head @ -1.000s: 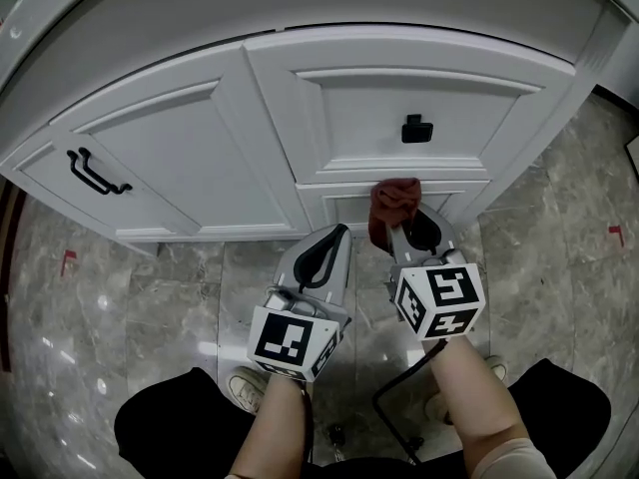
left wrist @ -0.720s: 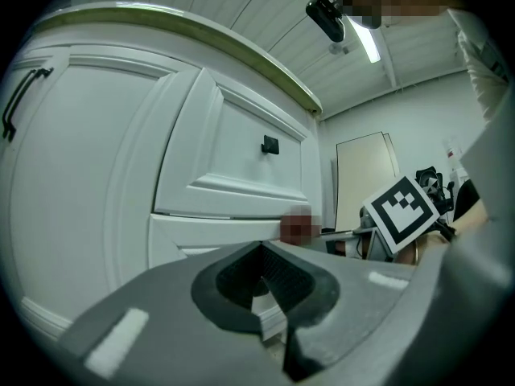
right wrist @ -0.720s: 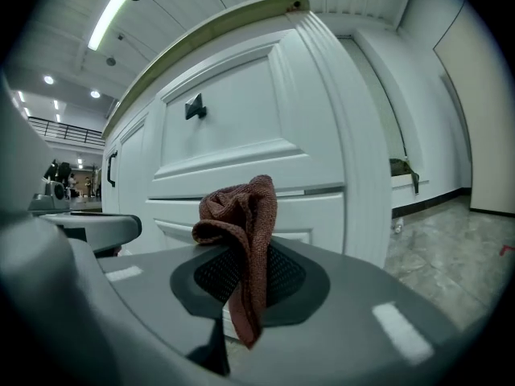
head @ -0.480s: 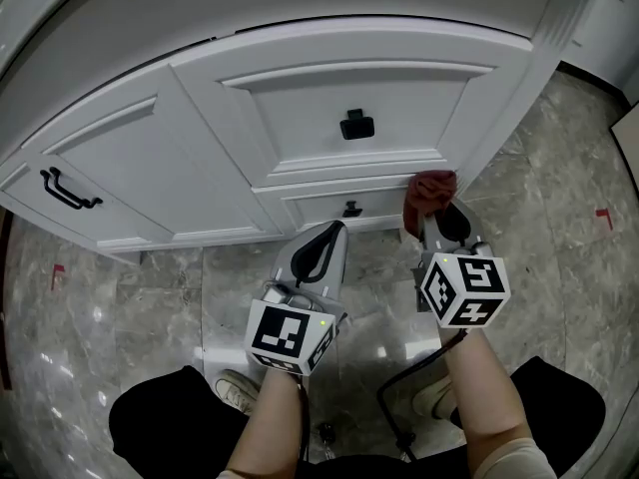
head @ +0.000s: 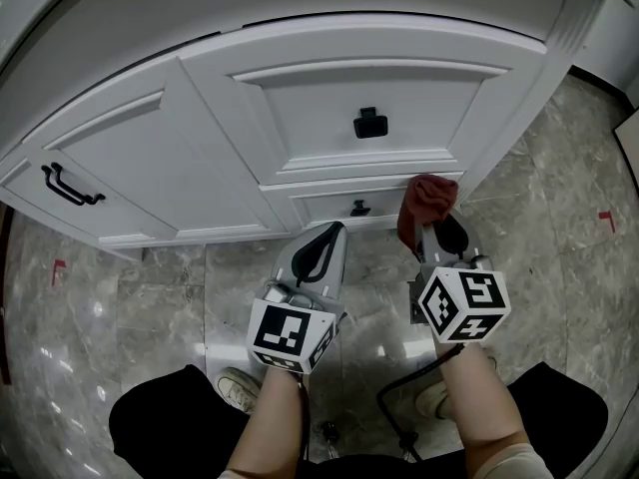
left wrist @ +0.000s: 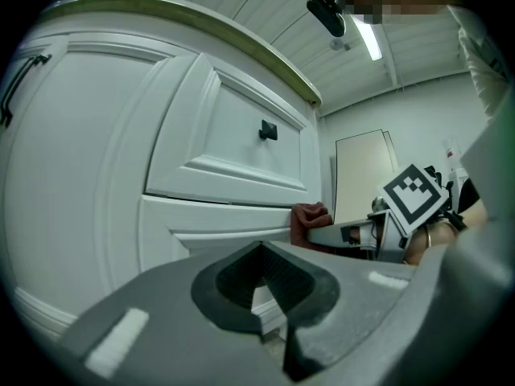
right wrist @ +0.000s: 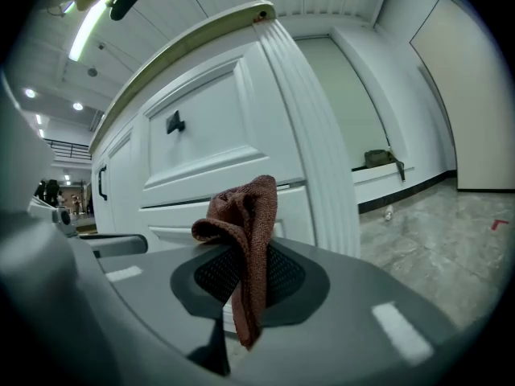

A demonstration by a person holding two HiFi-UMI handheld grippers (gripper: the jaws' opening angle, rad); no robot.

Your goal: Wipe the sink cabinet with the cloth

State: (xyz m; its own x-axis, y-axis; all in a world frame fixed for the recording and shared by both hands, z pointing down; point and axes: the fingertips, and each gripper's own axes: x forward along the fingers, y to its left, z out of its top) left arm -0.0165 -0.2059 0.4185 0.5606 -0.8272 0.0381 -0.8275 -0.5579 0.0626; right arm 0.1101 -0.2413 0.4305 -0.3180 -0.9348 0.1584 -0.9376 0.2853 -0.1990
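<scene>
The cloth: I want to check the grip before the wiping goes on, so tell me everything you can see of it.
The cloth is a small reddish-brown rag of coarse, knitted-looking weave, bunched and folded. The right gripper is shut on its middle: a crumpled lump stands above the jaws and a narrow tail hangs below. It sits at the right end of the lower drawer front, seemingly against it, though contact cannot be confirmed.

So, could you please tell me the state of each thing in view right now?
left gripper: shut, nothing between its jaws
right gripper: shut on the cloth
cloth: bunched, clamped, at the right end of the lower drawer
cabinet door: closed
upper drawer: closed
lower drawer: closed
</scene>
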